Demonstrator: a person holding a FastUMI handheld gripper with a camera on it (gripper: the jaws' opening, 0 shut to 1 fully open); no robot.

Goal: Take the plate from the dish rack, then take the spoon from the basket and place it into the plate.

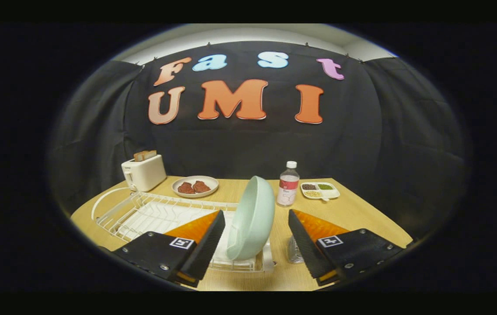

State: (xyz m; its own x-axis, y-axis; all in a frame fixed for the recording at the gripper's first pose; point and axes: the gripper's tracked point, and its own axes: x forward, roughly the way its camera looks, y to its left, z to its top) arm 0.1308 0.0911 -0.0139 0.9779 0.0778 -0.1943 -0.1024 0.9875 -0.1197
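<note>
Zero steps done | pale green round ceramic plate (pixel 251 218) upright in white wire dish rack (pixel 143 212), between fingers | gripper (pixel 257 243) wide open, empty | mesh basket (pixel 294 250) possibly behind right finger; spoon unclear | all left.

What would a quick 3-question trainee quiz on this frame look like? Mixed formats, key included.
1. True or false: the pale green plate lies flat on the table.
2. What sits right of the plate, beyond the fingers? A) toaster B) bottle C) kettle
3. Fill in: the gripper is ___, with the plate between its fingers.

Key
1. False: it stands on edge in the white dish rack.
2. B, the bottle; the toaster stands far left.
3. open
</note>
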